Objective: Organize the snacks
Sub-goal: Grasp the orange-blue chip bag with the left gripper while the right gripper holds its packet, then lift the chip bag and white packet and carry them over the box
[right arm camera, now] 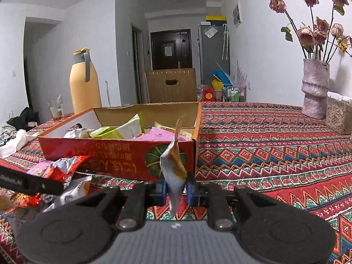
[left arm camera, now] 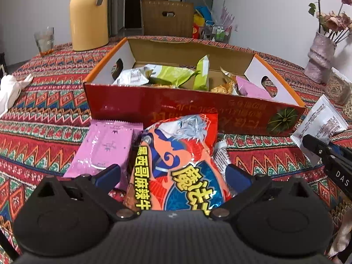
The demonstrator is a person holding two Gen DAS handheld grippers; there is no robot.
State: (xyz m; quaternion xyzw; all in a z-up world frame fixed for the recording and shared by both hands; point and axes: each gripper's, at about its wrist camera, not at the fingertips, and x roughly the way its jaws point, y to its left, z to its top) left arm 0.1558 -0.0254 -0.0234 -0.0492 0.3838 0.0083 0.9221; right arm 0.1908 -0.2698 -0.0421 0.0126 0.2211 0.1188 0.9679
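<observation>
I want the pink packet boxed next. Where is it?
In the left wrist view the pink packet lies on the tablecloth, left of the orange bag, just before the red box.

Light: even, soft indoor light, moderately bright; source not visible.
Shadows: faint, short beneath the snack box (left arm camera: 193, 110).
Glare: white highlights on the glossy orange snack bag (left arm camera: 182, 171) and pink packet (left arm camera: 103, 149).
Distortion: strong fisheye bending, dark corners.
Focus: slightly soft throughout; far doorway (right arm camera: 170, 49) grainy.
</observation>
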